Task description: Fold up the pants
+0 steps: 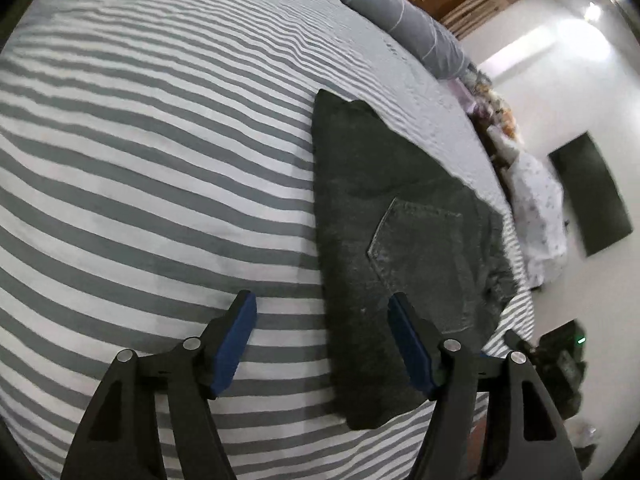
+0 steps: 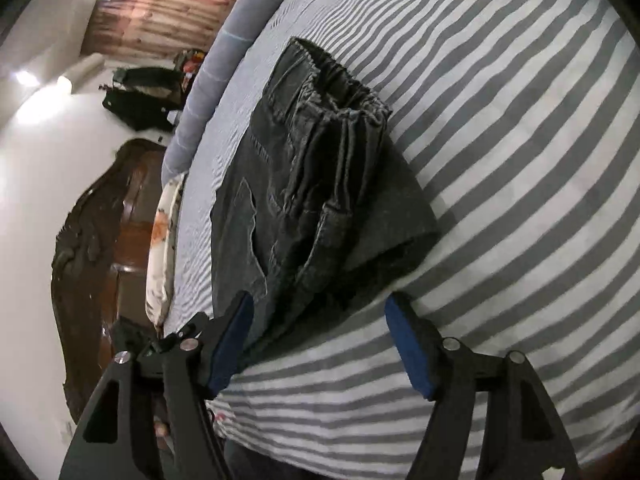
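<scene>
Dark grey jeans point(image 1: 384, 240) lie folded into a compact stack on the striped bedsheet point(image 1: 140, 180). A back pocket point(image 1: 420, 252) faces up in the left wrist view. In the right wrist view the jeans point(image 2: 312, 200) show the bunched waistband point(image 2: 344, 92) at the far end. My left gripper point(image 1: 322, 312) is open and empty, hovering over the near left edge of the jeans. My right gripper point(image 2: 318, 312) is open and empty, just above the near end of the stack.
A grey bolster with thin stripes point(image 1: 392, 12) lies along the far bed edge, also in the right wrist view point(image 2: 216, 80). A floral pillow point(image 2: 162, 248) sits at the bed's side. Dark wooden furniture point(image 2: 92, 260) and dark bags point(image 2: 140, 100) stand on the floor beyond.
</scene>
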The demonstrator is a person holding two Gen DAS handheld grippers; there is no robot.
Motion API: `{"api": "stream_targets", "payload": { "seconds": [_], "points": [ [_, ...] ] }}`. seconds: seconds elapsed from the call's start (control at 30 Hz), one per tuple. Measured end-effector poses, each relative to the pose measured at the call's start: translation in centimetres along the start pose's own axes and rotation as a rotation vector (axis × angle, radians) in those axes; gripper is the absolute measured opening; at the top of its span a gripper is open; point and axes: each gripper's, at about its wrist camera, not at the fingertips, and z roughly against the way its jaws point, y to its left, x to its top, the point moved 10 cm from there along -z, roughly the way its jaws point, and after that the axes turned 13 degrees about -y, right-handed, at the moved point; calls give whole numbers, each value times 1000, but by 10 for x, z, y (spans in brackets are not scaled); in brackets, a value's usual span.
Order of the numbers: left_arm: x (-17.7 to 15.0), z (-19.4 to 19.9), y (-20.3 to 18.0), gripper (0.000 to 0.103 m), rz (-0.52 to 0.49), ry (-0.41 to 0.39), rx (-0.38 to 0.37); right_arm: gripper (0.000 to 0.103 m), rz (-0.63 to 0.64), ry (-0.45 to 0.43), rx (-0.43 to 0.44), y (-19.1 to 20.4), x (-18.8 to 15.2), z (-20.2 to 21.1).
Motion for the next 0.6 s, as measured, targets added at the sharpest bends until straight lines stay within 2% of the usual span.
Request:
{"api": "stream_targets", "payload": {
  "seconds": [0.3, 0.4, 0.43, 0.6],
  "points": [
    [7, -18, -15, 71, 60, -20, -67, 68, -89, -99, 58, -9, 35, -8],
    [7, -22, -19, 71, 89, -12, -93, 65, -100, -77, 63, -11, 37, -3],
    [5, -24, -21, 71, 91, -5, -106, 65, -67, -74, 49, -14, 37, 0],
    [4, -31, -27, 71, 67, -24, -108, 65, -31, -70, 88, -19, 37, 5]
  ]
}}
